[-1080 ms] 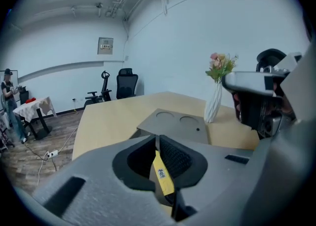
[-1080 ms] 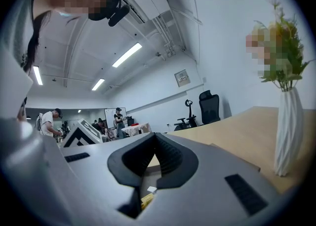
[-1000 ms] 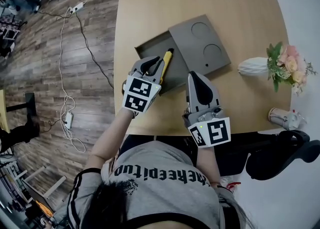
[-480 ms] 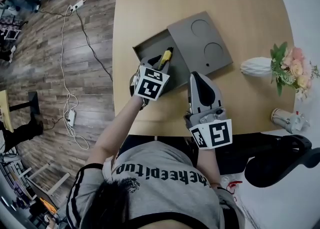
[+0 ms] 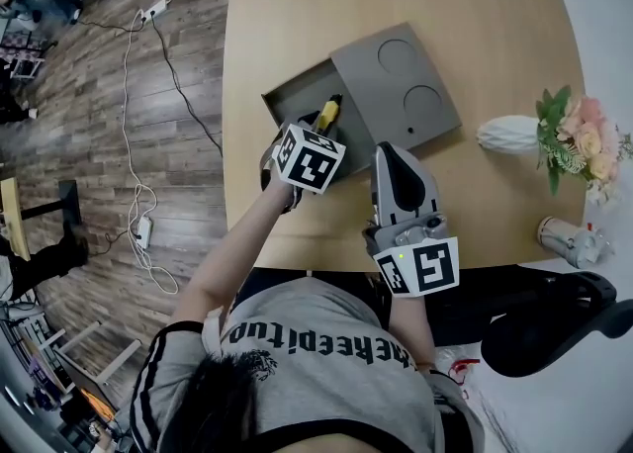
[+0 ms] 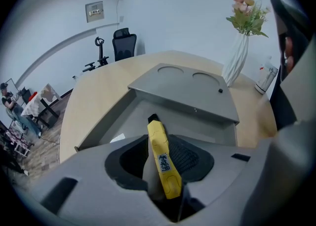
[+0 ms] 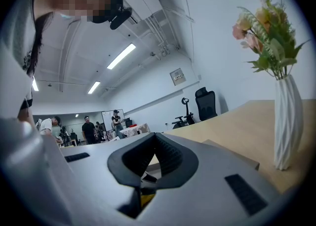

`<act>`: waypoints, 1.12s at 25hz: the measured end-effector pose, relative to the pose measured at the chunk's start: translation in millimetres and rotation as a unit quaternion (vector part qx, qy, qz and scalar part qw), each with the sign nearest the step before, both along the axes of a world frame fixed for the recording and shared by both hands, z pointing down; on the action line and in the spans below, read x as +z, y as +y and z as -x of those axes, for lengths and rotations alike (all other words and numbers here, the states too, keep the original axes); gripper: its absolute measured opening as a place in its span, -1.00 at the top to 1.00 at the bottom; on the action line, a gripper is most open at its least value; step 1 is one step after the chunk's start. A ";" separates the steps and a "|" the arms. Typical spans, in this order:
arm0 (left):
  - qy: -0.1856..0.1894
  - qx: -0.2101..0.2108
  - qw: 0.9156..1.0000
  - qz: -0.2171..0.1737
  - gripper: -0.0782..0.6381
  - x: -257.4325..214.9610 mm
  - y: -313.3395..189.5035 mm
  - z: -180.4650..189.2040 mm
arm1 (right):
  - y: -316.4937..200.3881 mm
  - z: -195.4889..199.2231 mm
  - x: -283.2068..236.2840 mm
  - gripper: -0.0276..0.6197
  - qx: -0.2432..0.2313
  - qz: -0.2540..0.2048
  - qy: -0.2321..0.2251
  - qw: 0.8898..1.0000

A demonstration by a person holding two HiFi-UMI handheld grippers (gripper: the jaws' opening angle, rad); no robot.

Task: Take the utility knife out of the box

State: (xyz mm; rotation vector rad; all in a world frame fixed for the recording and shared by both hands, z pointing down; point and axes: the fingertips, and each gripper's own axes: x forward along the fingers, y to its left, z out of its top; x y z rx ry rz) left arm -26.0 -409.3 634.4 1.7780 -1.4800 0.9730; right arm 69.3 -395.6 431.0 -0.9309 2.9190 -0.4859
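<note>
Utility knife (image 6: 162, 163), yellow, lies in open tray (image 5: 292, 100) of grey box (image 5: 396, 80) on tabletop (image 5: 297, 6). Black end points toward box's covered part with two round recesses. Left gripper (image 6: 159, 140) tilted down into tray, jaws spread, just been opening. Knife runs between them. Right gripper (image 7: 155, 136) held level near box's near corner, jaws pressed together, nothing between. White vase with flowers (image 5: 509, 133) upright right of box, apart from it.
</note>
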 end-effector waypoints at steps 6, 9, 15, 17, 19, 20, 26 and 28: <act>0.002 -0.010 1.000 0.027 0.40 4.4 -2.3 2.0 | -0.9 1.3 -0.7 0.90 0.001 0.003 -0.004 1.000; -0.009 -0.006 0.999 0.039 0.39 8.6 -1.5 2.1 | -1.1 2.2 -1.6 0.89 0.000 0.003 -0.005 1.000; -0.023 -0.008 0.997 0.069 0.33 19.5 -0.7 1.0 | -2.1 0.5 -2.9 0.90 0.001 0.003 -0.007 1.000; -0.013 -0.008 0.997 0.074 0.34 18.8 -0.9 0.9 | -2.1 0.0 -3.7 0.90 0.002 0.002 -0.008 1.000; -0.008 -0.005 0.997 0.075 0.35 18.2 -0.6 0.8 | -1.6 -0.3 -4.7 0.90 0.003 0.001 -0.009 1.000; -0.008 -0.004 0.997 0.074 0.36 17.9 -0.6 0.6 | -1.5 -0.6 -5.2 0.90 0.003 0.000 -0.009 1.000; 0.027 -0.020 0.999 0.032 0.41 2.0 -2.5 2.7 | 0.2 -1.9 -9.9 0.90 0.003 -0.007 -0.007 1.000; 0.044 -0.025 0.999 0.017 0.42 -7.4 -0.9 1.3 | 1.4 -1.9 -11.3 0.90 0.004 -0.009 -0.006 1.000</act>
